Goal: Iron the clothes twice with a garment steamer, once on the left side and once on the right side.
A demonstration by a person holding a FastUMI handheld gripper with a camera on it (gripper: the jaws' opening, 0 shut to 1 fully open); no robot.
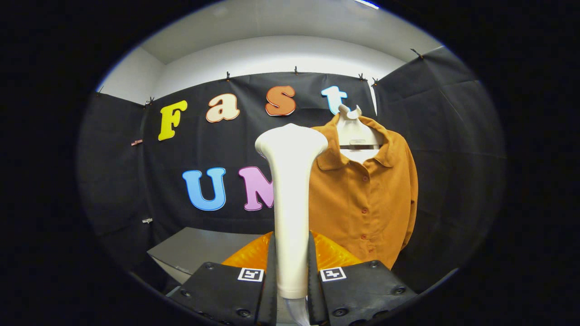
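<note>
My gripper point(291, 262) is shut on the white garment steamer point(290, 190), both black fingers pressing its handle from the sides. The steamer stands upright between the fingers, its wide head at the top. Beyond it and a little to the right hangs a mustard-brown buttoned shirt point(367, 194) on a white hanger point(355, 131) against the black cloth wall. The steamer head is level with the shirt's collar and overlaps its left edge; I cannot tell whether they touch. The shirt's left shoulder and side are hidden behind the steamer.
An orange translucent part point(333, 253) sits low just behind the fingers, at the steamer's base. A grey box or tabletop point(195, 251) lies down to the left. Black cloth walls close the booth on all sides.
</note>
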